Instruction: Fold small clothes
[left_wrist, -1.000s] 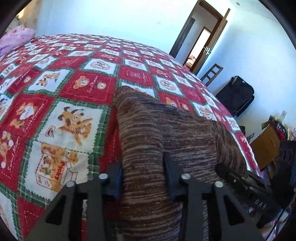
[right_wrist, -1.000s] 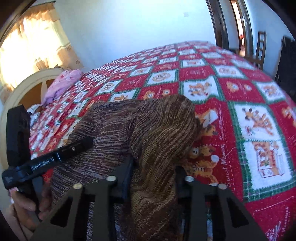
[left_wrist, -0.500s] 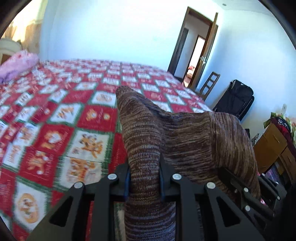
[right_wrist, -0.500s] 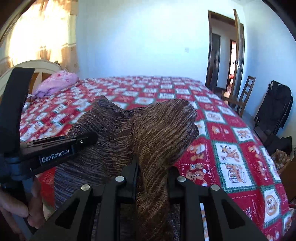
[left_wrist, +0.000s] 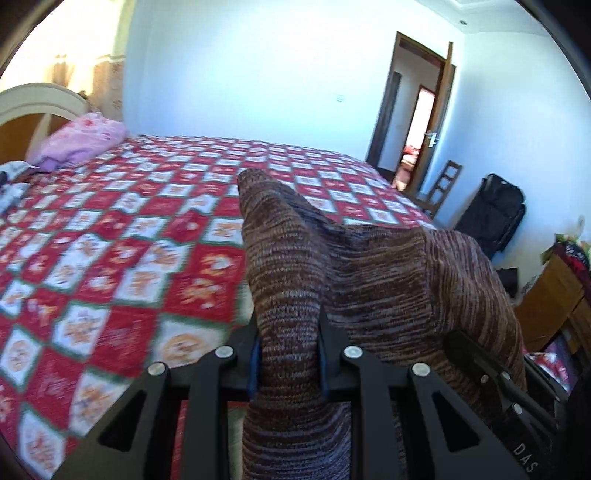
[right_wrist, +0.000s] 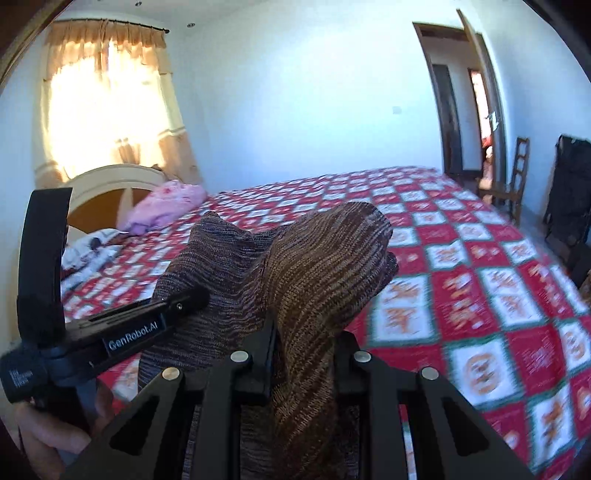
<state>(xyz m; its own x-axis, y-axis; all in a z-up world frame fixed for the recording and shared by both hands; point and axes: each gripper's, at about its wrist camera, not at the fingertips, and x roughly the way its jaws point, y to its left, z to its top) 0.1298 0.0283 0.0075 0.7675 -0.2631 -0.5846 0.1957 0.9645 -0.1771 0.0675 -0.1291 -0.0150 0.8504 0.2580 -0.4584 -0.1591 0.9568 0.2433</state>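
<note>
We have the brown knit garment (left_wrist: 369, 273) lifted off the bed, stretched between our two grippers, with the quilted bedspread (left_wrist: 110, 236) below and beyond it. The left gripper (left_wrist: 288, 354) is clamped on a bunched edge of the knit, and the right gripper (right_wrist: 303, 354) pinches another bunch of the same cloth; both sets of fingers are closed tight on fabric. We judge this to be the carry stage of a fold: an edge is raised and ready to be brought over the rest. Next we need to sweep both grips forward together, keep the edge level, and lay it down squarely before letting go. On the left gripper's body, seen from the right wrist view, a label (right_wrist: 133, 334) reads "GenRobot.AI". The letters "DAS" (left_wrist: 524, 456) show on the right gripper's side.
</note>
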